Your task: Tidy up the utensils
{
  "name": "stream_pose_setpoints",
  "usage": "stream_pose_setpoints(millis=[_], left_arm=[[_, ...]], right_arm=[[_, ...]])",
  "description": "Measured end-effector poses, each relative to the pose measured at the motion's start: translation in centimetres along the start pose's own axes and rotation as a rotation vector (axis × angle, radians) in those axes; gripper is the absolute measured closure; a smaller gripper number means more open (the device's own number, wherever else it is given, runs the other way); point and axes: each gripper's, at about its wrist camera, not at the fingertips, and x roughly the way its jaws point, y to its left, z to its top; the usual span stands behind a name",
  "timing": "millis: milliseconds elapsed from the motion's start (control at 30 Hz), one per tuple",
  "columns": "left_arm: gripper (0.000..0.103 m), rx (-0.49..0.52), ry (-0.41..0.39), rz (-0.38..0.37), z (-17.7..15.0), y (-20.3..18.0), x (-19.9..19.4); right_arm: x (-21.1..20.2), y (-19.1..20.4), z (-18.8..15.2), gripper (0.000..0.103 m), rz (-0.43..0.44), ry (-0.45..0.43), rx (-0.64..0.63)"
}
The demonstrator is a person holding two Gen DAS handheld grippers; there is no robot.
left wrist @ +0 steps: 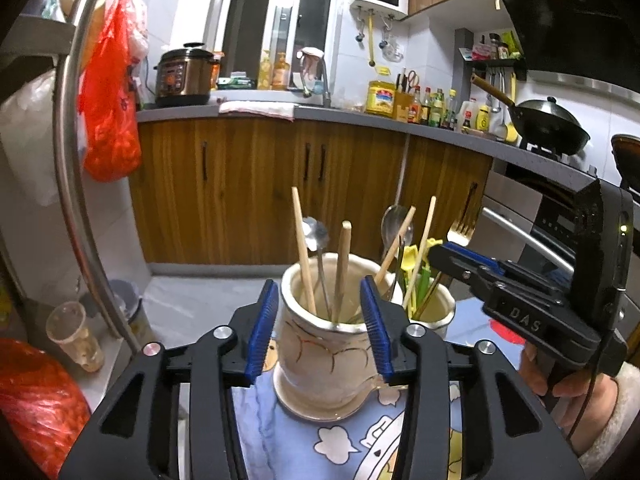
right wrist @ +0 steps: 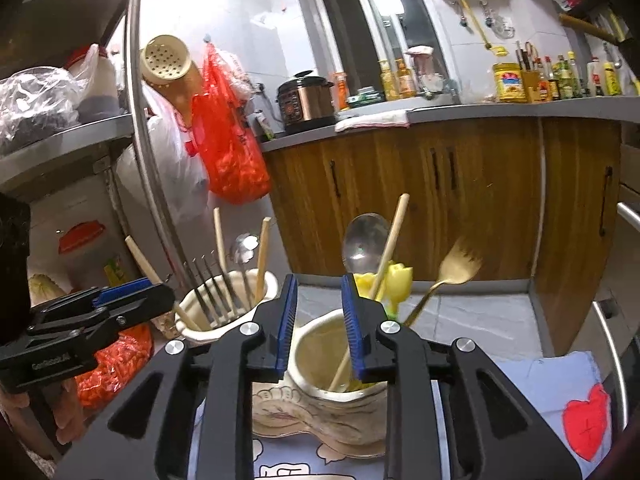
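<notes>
1. The left gripper (left wrist: 322, 330) hangs over the nearer cream ceramic jar with brown crackle lines (left wrist: 326, 354), its blue-padded jaws parted and nothing between them; the jar's mouth merely shows through the gap.
2. That jar holds pale wooden chopsticks (left wrist: 304, 250) and a small steel spoon (left wrist: 316, 234), all standing handle-down, leaning on the rim.
3. The right gripper (right wrist: 320, 330) is likewise parted and empty, poised above the second cream ceramic jar (right wrist: 340, 396).
4. In it lean a large steel spoon (right wrist: 366, 242), a gold fork (right wrist: 458, 266) and a yellow plastic utensil (right wrist: 398, 280) (sorted by kind, it seems).
5. Both jars stand on a blue cartoon-print cloth (left wrist: 340, 448), close together, presumably so either hand can reach.
</notes>
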Motion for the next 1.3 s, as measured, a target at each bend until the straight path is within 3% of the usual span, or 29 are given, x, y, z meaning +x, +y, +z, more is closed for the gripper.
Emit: stream_pose_setpoints(millis=[200, 300, 567, 600, 700, 800, 867, 967, 1300], left_arm=[[0.057, 0.042, 0.033, 0.017, 0.5, -1.5, -2.1], [0.055, 0.021, 0.067, 0.000, -0.7, -2.1, -3.1], [0.054, -0.037, 0.067, 0.016, -4.4, -2.1, -3.1], [0.049, -0.043, 0.060, 0.020, -4.8, -2.1, -3.1], [0.033, -0.031, 0.053, 0.032, -5.6, -2.5, -3.0], [0.017, 0.002, 0.025, 0.058, -5.8, -3.1, -3.4], [0.011, 0.009, 0.003, 0.068, -5.9, -3.1, -3.6], [0.008, -0.001, 0.012, 0.067, -6.1, -2.8, -3.4], [0.006, -0.003, 0.043, 0.072, -6.4, -2.4, -3.1]], right_arm=[[-3.5, 0.0, 0.2, 0.080, -0.067, 0.079, 0.031], [-5.4, 0.2, -0.8, 0.080, -0.084, 0.107, 0.053], [-6.9, 0.2, -4.6, 0.079, -0.102, 0.119, 0.049], [-7.0, 0.3, -4.9, 0.079, -0.109, 0.116, 0.028], [-7.1, 0.6, -5.4, 0.069, -0.138, 0.114, -0.032], [-7.1, 0.6, -5.7, 0.050, -0.138, 0.124, -0.053], [-7.1, 0.3, -5.8, 0.032, -0.132, 0.127, -0.059], [-7.4, 0.0, -5.7, 0.017, -0.132, 0.109, -0.056], [-7.9, -0.5, -5.4, 0.006, -0.157, 0.080, -0.052]])
